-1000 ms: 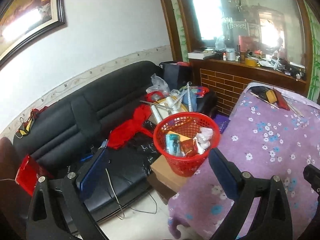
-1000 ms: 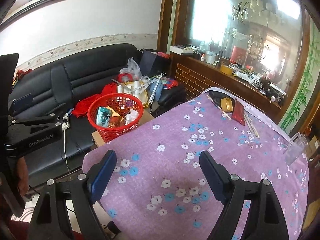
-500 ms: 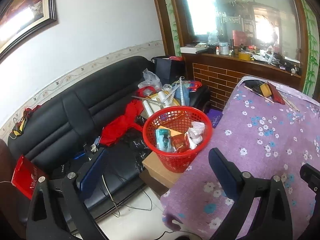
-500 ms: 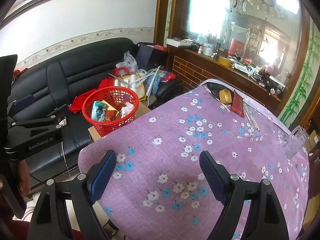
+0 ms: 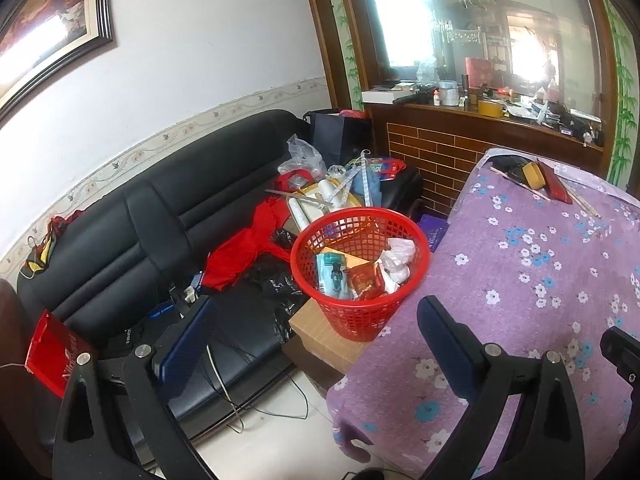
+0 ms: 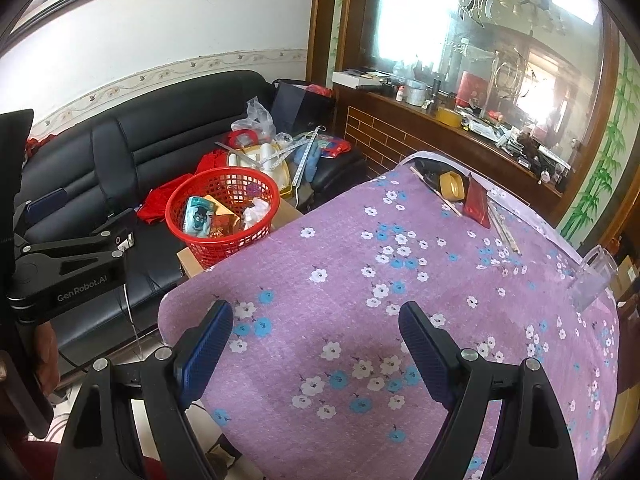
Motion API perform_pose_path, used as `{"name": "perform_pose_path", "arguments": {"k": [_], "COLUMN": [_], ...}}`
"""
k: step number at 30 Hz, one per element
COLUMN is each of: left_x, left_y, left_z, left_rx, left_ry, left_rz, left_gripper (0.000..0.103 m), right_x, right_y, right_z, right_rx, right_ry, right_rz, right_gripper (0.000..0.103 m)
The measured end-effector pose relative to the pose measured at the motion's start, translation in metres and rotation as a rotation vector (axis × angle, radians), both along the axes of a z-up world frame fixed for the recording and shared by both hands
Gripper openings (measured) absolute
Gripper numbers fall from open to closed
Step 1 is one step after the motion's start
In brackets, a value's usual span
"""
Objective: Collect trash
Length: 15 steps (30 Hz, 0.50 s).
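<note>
now | left gripper [image 5: 316,336] jaws spread wide, empty | right gripper [image 6: 316,338] jaws spread wide, empty

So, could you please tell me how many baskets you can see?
1: a red basket on a cardboard box between table and sofa. Clutter might hide others.

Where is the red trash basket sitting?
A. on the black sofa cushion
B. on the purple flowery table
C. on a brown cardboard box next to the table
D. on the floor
C: the red basket stands on the cardboard box, beside the table.
</note>
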<state>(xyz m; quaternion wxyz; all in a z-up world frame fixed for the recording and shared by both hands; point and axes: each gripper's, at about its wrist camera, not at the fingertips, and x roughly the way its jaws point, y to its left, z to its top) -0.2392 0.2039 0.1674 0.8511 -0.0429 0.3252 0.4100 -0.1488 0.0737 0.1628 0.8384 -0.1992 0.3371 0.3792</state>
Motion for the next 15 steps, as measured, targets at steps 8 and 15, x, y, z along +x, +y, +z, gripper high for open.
{"name": "perform_pose_path", "arguments": {"k": [8,15], "left_x": [-0.0024,-0.0044], "left_y": [0.0013,0.0015], "left_z": [-0.0007,-0.0016], "left_rx": [0.001,0.000], "left_ry": [0.002,0.004], "left_rz": [0.005,0.005], "left_gripper": [0.099,0.099], "right_x": [-0.0025,-0.0034], "right_y": [0.0048,0.0061], "right_z": [-0.0028,-0.0033], "right_rx": [-0.005,-0.009], "right_ry": [0.006,0.007], "right_rz": [0.006,0.006], "right_gripper": [0.088,0.088]}}
